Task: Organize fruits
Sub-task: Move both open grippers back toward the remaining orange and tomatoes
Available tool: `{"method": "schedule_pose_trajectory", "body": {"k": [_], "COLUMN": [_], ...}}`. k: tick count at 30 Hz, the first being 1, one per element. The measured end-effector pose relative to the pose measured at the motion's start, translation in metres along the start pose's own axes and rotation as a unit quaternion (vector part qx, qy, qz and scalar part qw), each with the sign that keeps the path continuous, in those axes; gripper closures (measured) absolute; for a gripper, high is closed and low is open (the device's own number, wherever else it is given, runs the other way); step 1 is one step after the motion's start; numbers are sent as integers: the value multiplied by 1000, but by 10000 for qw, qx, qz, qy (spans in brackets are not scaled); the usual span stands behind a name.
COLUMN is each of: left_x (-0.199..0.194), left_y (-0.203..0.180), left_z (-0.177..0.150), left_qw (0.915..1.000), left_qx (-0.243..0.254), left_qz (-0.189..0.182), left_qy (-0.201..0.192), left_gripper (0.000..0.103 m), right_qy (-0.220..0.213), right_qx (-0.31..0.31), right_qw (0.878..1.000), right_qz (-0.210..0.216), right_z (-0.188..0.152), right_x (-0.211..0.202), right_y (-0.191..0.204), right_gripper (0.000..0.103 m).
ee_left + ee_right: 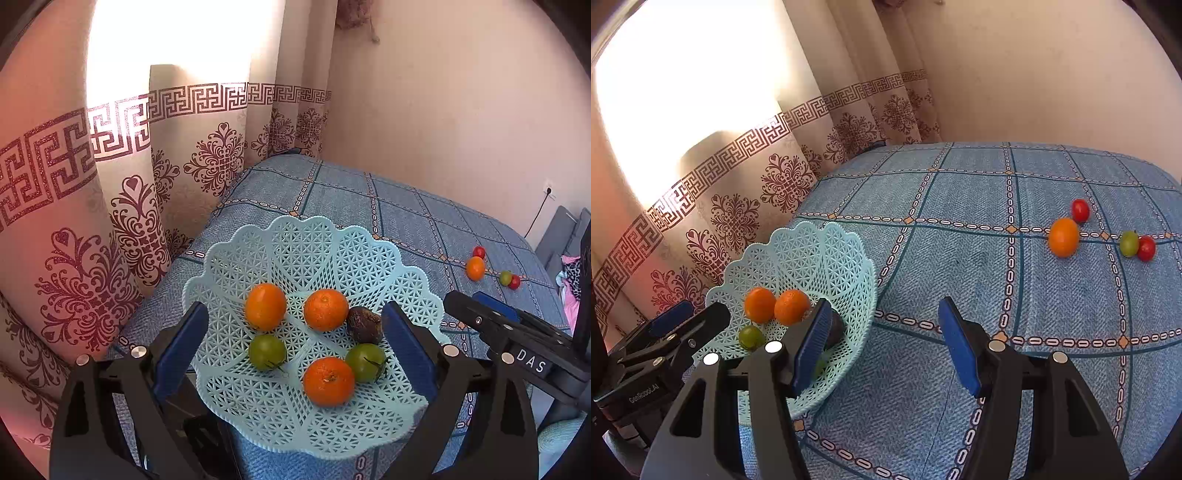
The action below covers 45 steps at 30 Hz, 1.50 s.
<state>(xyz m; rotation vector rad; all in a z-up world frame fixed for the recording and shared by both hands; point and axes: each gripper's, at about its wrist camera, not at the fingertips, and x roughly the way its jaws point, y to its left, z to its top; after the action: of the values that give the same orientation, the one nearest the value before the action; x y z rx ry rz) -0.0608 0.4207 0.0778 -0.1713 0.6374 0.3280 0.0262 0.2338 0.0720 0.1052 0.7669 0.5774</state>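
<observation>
Left gripper (295,336) open, empty, straddling basket (369,254); this view alone shows all six fruits inside. Right gripper (882,343) open, empty; its view shows four loose fruits (1063,237) on cloth (960,258) well apart.

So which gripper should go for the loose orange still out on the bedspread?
Probably the right gripper: it is open, empty and faces the loose orange. The left gripper hangs open over the basket, farther from it.
</observation>
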Motion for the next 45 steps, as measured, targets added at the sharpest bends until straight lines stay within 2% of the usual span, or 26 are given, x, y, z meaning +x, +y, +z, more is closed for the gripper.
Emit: {"method": "schedule_pose_trajectory", "body": {"k": [25,35,45], "left_x": [6,11,19], "left_y": [-46,-83,-138], "left_z": [-3,1,2], "left_qw": [9992,9976,9932], "left_qx": [300,561,976], "left_qz": [-234,-383,-611], "left_qy": [128,132,181], "left_gripper": [3,3,3], "right_qy": [31,9,59], "right_qx": [323,257,362], "right_qw": [9968,9926,9860], "right_qz": [-737,-1183,-1624], "right_z": [-9,-9,-10], "right_x": [-11,-20,-30], "right_y": [-69,-95,-145], "right_gripper": [42,42,42]}}
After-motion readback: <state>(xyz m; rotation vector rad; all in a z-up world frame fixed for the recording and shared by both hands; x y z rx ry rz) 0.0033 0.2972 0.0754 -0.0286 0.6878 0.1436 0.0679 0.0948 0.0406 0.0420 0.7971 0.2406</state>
